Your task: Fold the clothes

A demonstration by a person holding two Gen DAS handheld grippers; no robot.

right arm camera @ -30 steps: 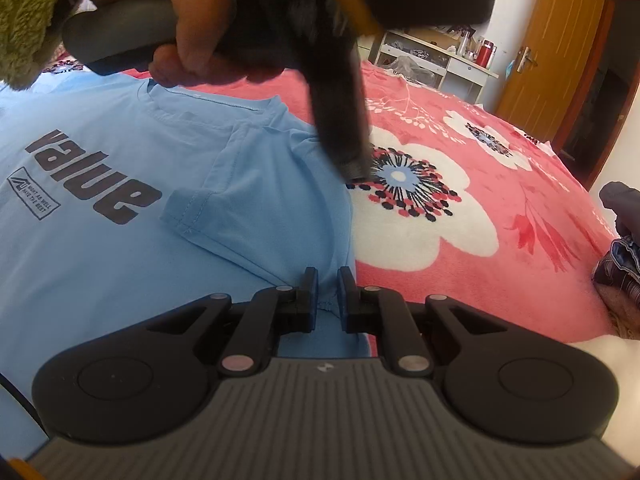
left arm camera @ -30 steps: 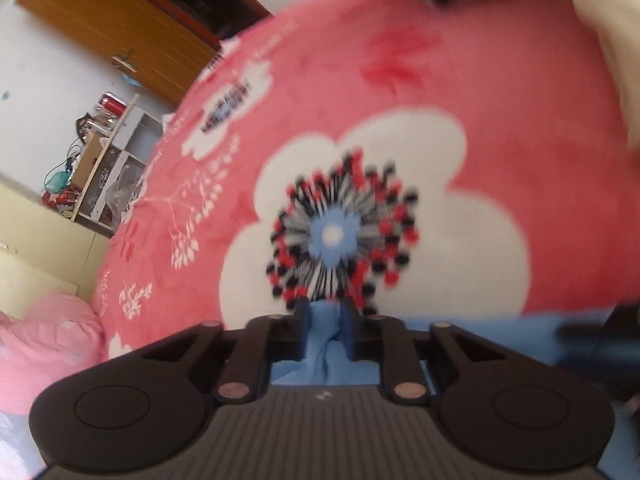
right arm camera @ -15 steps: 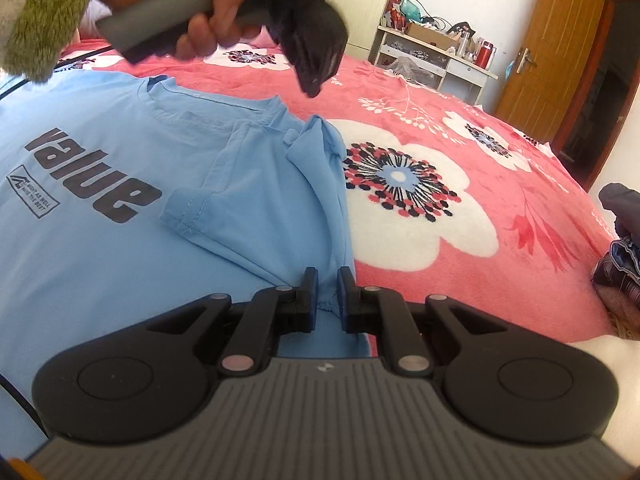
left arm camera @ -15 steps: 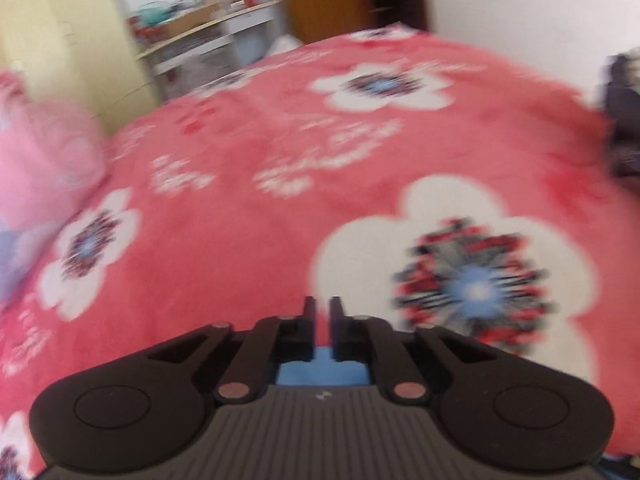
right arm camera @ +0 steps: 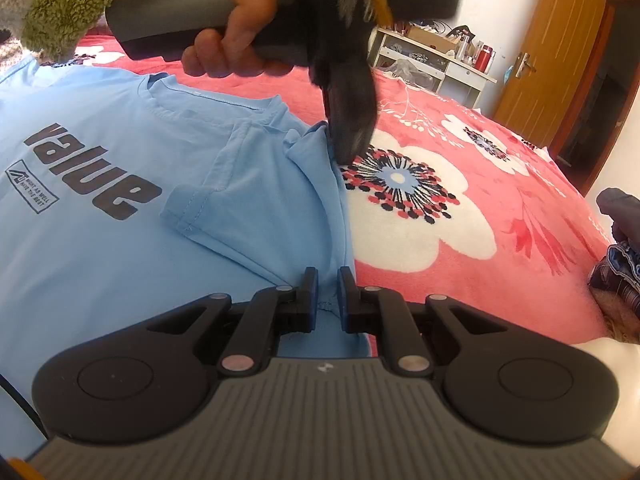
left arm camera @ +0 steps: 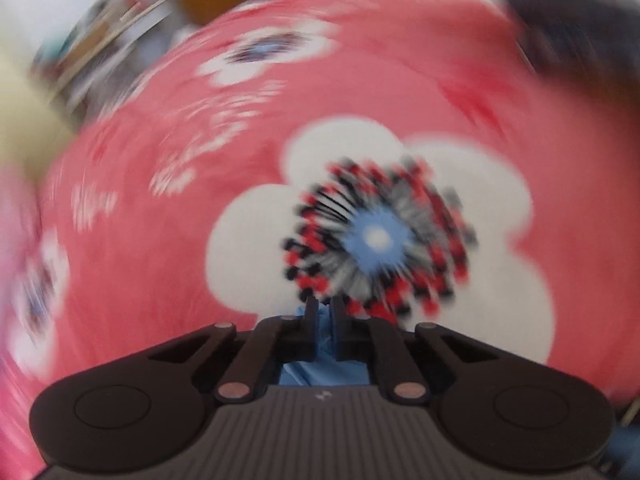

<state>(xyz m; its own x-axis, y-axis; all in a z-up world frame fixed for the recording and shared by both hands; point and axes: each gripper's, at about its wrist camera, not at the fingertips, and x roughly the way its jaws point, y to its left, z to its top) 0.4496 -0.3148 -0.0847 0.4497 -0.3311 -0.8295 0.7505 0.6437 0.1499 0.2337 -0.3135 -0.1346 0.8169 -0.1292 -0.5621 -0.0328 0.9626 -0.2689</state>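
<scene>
A light blue T-shirt (right arm camera: 120,248) with black "value" print lies flat on the pink flowered blanket (right arm camera: 500,200), its right sleeve folded inward. My right gripper (right arm camera: 327,280) is shut on the shirt's right side edge low down. My left gripper (right arm camera: 348,148) points down at the shirt's right shoulder fold, shut on blue cloth; in the blurred left wrist view it (left arm camera: 322,308) holds a bunch of the blue fabric (left arm camera: 320,372) between its fingers above the blanket (left arm camera: 160,280).
A white shelf unit (right arm camera: 432,64) with bottles stands beyond the bed, beside a brown wooden door (right arm camera: 556,48). A dark pile of clothes (right arm camera: 620,248) lies at the bed's right edge.
My left gripper, raised half a second ago, has come back down to the shirt's shoulder fold. Its view swung and blurred. My right gripper has not moved.
</scene>
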